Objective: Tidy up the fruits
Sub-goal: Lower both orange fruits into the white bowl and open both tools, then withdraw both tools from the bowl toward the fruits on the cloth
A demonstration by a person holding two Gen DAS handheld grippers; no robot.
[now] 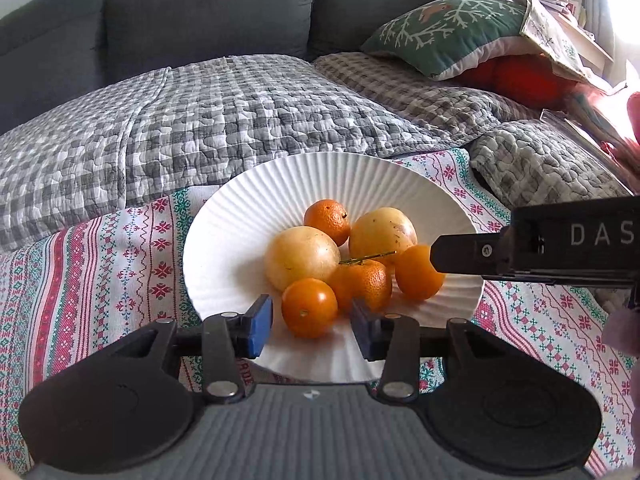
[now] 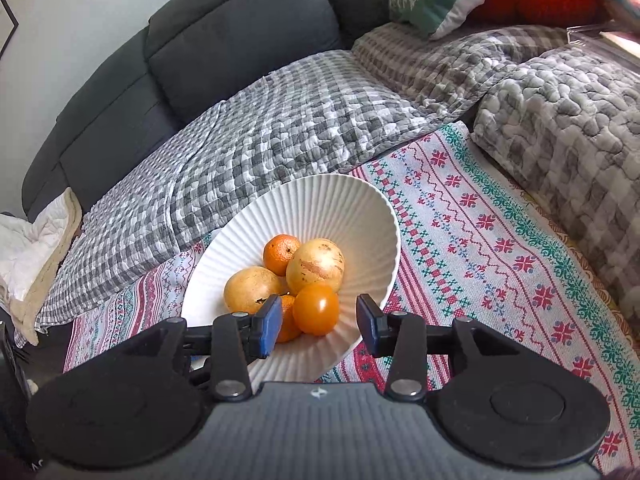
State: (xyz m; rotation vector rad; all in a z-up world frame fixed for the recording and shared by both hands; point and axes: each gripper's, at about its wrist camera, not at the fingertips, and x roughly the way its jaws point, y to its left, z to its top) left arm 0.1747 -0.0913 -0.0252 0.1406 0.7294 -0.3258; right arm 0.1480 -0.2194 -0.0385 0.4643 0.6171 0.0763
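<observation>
L jaws: left gripper [image 1: 312,322] seen part open; nearest orange fruit [image 1: 309,307] sits between the blue pads w/ gaps both sides, so nothing is gripped.
R jaws: right gripper [image 2: 319,322] also part open; smooth orange fruit [image 2: 316,309] framed between pads, no contact seen, nothing held.
Fruit: all six are piled in the white ribbed bowl [image 1: 224,216], two yellow fruits [image 1: 302,257] at centre, small oranges round them, touching each other.
Bowl: set on the patterned cloth [image 1: 100,256], near the cloth's far edge by the grey quilt [image 1: 200,120].
Risk 1: pile could be nudged if either gripper is pushed fwd; round fruit would likely roll, maybe over the low near rim.
Risk 2: both grippers are crowded at the same side of the bowl; a clash is likely if both are closed in together.
Risk 3: bowl could be tipped if its near rim is pressed down.
Edges: quilted cushion [image 2: 560,120] close on the right; sofa behind.
Open room: bare cloth right of the bowl and left of it; best exit is judged up and back.
</observation>
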